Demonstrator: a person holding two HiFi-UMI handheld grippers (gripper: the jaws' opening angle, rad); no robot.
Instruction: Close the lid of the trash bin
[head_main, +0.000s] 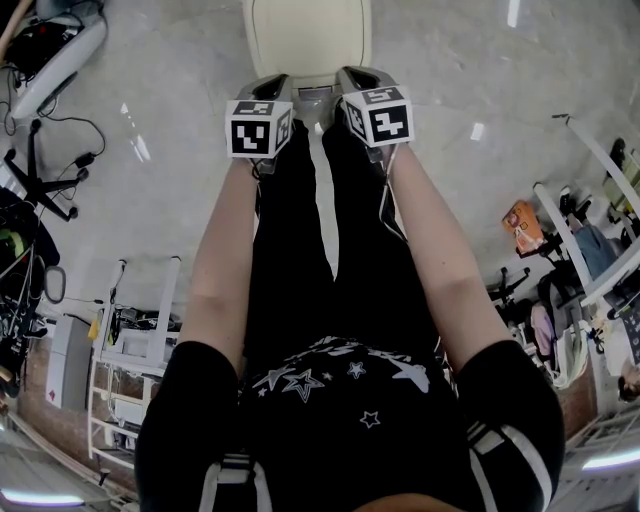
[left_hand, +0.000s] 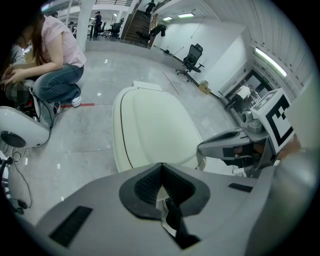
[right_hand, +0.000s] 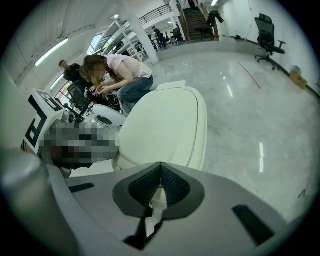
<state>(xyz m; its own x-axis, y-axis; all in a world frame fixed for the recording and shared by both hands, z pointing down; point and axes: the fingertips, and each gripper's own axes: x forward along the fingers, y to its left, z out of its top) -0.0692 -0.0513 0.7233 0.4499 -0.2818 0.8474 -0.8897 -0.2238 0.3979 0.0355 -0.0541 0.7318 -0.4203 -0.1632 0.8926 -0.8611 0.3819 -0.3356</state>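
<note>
My left tool is out at the end of my straightened left arm, with its marker cube facing up. In the left gripper view its two jaws are pressed together at the tips, and nothing is caught between the dark ribbed pads. Further left in that view, well apart from me, a person crouches on the pale, glossy floor beside a white rounded casing.

The trash bin stands on that floor straight ahead of me, beyond my black trouser legs. Its cream lid lies down over the body. A thin seam runs round the rim, and I cannot tell whether the lid is fully seated. Both tools reach its near edge, but I cannot tell whether either one touches it.

My right tool sits just beside the left one, with its own cube on top. In the right gripper view its jaws also meet at the tips and hold nothing, and the lid fills the space just past them. Off to the right, far across the floor, is a black office chair.
</note>
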